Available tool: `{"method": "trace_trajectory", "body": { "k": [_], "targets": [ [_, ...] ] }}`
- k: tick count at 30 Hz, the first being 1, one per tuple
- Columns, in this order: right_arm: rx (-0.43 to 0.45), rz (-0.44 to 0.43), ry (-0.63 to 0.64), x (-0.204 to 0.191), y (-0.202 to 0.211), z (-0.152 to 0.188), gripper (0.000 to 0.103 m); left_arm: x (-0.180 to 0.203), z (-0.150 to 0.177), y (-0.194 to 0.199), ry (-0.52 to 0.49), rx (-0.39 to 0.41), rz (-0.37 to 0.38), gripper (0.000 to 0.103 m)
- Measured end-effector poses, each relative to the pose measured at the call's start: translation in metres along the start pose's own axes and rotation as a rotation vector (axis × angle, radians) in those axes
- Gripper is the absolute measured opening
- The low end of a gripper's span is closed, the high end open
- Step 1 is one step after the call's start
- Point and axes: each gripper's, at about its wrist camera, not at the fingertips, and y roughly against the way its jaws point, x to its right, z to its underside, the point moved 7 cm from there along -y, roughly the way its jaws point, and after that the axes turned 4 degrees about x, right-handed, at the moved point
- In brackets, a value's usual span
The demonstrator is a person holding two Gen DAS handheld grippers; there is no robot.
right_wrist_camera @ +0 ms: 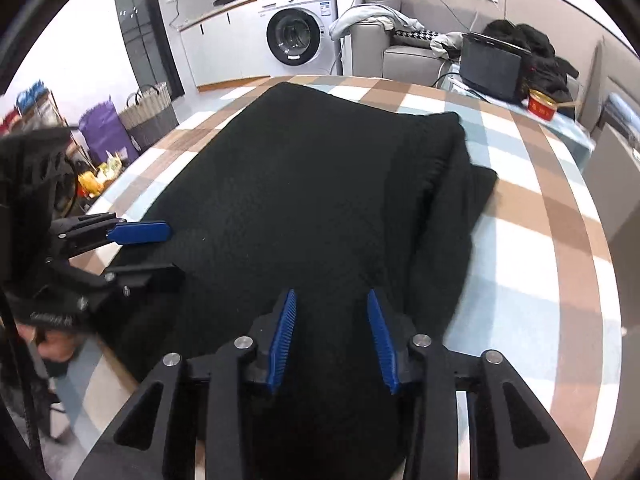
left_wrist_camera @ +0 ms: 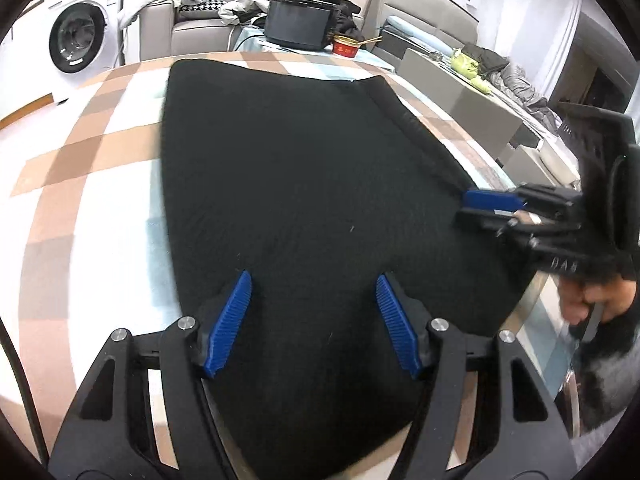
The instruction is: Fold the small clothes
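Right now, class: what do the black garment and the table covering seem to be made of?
Black garment: looks like soft knitted fabric, matte, with a fine ribbed texture and a thicker ribbed band along one edge.
Table covering: probably a smooth wipeable plastic or coated cloth, printed in brown, white and pale blue checks, with a slight sheen; hard to be sure.

Black garment point(left_wrist_camera: 300, 184): matt ribbed knit. Checked tablecloth point(left_wrist_camera: 100, 152): smooth, slightly glossy.

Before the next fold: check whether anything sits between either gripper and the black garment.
Nothing visible does. The left gripper and right gripper hang open directly over the black garment, with only cloth beneath them.
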Motion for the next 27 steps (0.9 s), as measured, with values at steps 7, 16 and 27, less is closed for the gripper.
{"method": "trace_trajectory", "body": {
  "k": [7, 16, 27],
  "targets": [
    [0.04, 0.049, -0.066, 0.009, 0.002, -0.019, 0.042, -0.021, -0.031, -0.004, 0.059, 0.033, -0.045, 0.063],
    [-0.011, 0.072, -0.064, 0.008, -0.053, -0.057, 0.047, -0.027, -0.067, -0.053, 0.038, -0.024, -0.074, 0.063],
    [0.054, 0.082, -0.078, 0.024, -0.032, -0.067, 0.049, -0.031, -0.086, -0.055, 0.027, 0.01, -0.087, 0.063]
  ]
}}
